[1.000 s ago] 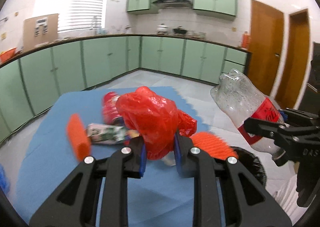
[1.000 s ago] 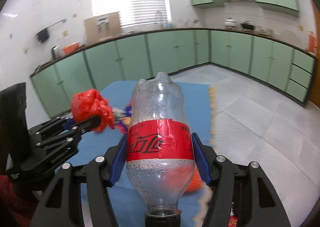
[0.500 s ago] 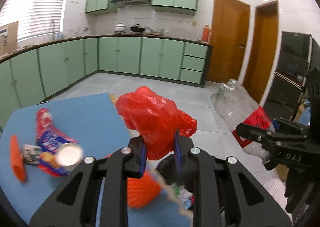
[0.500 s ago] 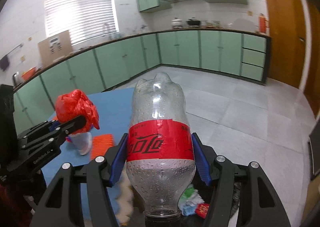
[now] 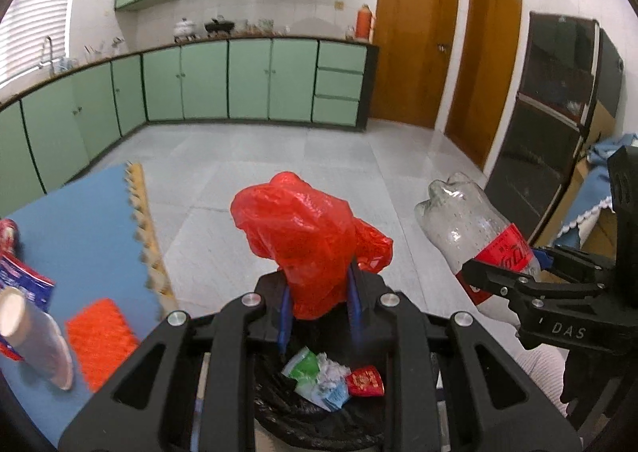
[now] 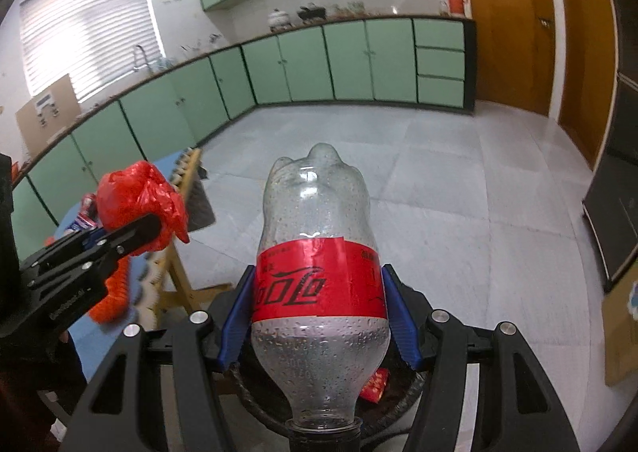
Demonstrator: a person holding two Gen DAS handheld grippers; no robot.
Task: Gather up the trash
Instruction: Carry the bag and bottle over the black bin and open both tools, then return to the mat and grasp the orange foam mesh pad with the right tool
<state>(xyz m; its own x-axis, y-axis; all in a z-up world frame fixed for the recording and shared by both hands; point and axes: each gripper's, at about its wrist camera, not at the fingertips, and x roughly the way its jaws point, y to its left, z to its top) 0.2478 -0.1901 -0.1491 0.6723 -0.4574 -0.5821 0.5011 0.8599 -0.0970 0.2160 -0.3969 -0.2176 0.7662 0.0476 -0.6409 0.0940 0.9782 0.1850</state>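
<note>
Pinching a crumpled red plastic bag (image 5: 309, 248) between blue pads (image 5: 284, 310), left hand-held gripper (image 5: 317, 308) narrow on its lower end, bag bulging up above the fingers. Directly beneath, black-lined round trash bin (image 5: 279, 408) holding crumpled green-and-white wrappers (image 5: 315, 376) and a small red packet (image 5: 365, 382). Off to the left, blue foam-mat bench (image 5: 83, 228) carrying an orange textured sponge (image 5: 101, 336), a pale paper cup (image 5: 38, 340) lying blurred near the lens, and a red-and-blue snack wrapper (image 5: 22, 284) at the edge.

Clamping a clear empty plastic soda bottle with a red label (image 6: 321, 280), right hand-held gripper (image 6: 319, 312) closed across the label band, blue pads (image 6: 235, 318) pressed to both sides. Bottle inverted along the fingers: black cap toward the camera, domed base pointing away. Bin rim (image 6: 255, 400) visible below the bottle, a red packet (image 6: 375, 384) inside.

From the right wrist view, left hand-held gripper (image 6: 159, 223) at the left with the red bag (image 6: 137, 199) in its tip; from the left wrist view, right hand-held gripper (image 5: 498, 272) at the right with the bottle (image 5: 466, 228) tilted up-left. Grey tiled floor (image 6: 438, 189) and green kitchen cabinets (image 5: 247, 81) behind.
</note>
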